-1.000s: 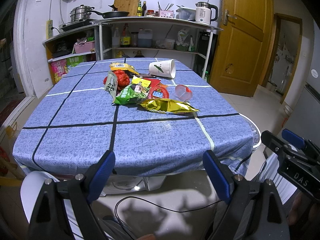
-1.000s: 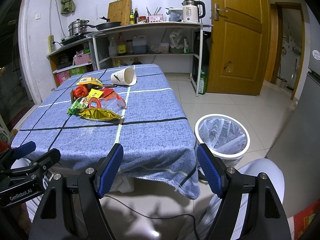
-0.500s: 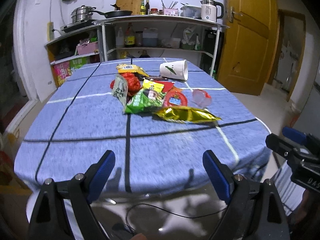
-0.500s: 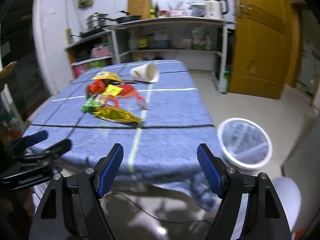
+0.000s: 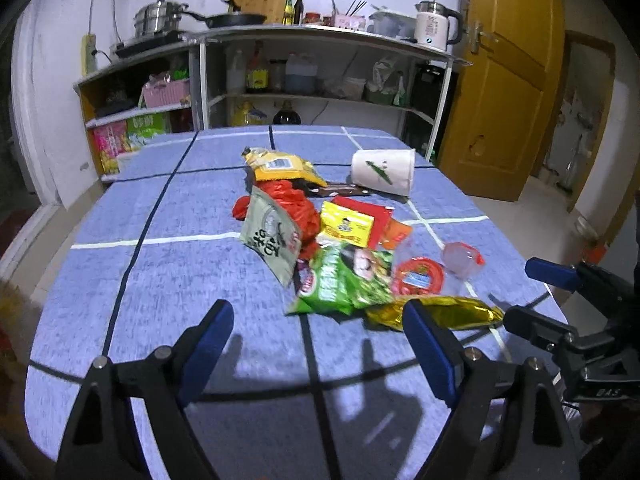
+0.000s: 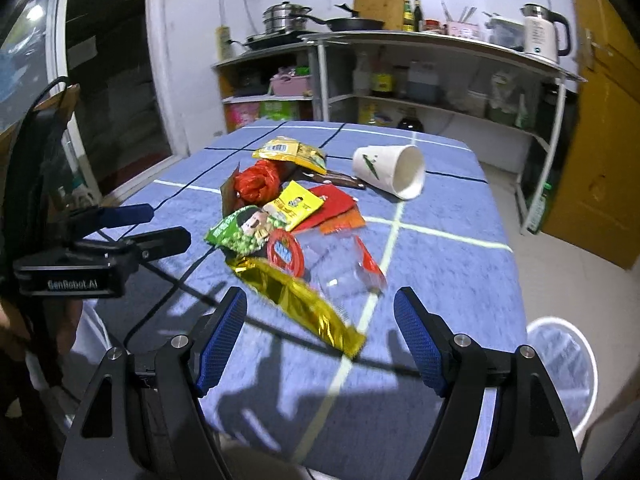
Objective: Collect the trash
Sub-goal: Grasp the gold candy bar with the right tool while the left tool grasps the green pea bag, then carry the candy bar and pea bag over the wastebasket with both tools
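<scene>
Left wrist view: left claw [image 5: 318,342] spread wide, empty, hovering over the near edge of the counter [image 5: 168,280]. Trash pile sits mid-counter: green snack bag [image 5: 344,280], gold foil wrapper [image 5: 448,314] nearest, toppled paper cup [image 5: 384,176] at the far side. All likely light, thin, crinkly; foil probably slippery, so pinch a raised edge or crimped end. Cup would crush easily; take it by the rim.

Right wrist view: right claw [image 6: 320,338] also spread, holding nothing, close to the gold foil wrapper [image 6: 300,300]. Blue checked cloth may bunch under a scraping finger. White bin [image 6: 568,364] stands on the floor just beside the counter's right corner. Kitchen shelves [image 6: 400,92] behind.
</scene>
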The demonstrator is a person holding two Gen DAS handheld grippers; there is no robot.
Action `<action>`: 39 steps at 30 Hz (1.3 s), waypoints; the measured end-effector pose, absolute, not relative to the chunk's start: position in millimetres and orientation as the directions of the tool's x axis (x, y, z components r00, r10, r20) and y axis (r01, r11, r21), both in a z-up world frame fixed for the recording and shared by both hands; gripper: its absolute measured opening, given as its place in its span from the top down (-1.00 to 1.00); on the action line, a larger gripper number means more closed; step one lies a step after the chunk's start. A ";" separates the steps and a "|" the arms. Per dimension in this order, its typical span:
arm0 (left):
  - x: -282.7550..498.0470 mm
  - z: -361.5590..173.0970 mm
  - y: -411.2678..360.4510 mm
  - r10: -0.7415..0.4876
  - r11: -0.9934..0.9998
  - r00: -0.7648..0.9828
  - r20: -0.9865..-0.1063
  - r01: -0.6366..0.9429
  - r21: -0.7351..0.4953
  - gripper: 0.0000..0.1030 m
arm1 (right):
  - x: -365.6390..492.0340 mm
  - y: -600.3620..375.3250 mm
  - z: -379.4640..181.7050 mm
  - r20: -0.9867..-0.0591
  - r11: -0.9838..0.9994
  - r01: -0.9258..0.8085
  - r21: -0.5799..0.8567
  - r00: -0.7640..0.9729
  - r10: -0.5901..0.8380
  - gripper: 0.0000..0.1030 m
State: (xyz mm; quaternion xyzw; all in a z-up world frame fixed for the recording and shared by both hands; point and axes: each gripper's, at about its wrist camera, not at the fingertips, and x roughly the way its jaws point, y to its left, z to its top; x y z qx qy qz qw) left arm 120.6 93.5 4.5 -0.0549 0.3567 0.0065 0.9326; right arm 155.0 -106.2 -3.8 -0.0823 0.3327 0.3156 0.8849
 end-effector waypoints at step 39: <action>184.8 -26.7 85.2 -0.139 0.989 0.633 -0.762 0.055 -0.135 0.58 | 175.2 -99.0 -39.9 -0.747 0.681 -0.726 0.101 0.397 0.533 0.83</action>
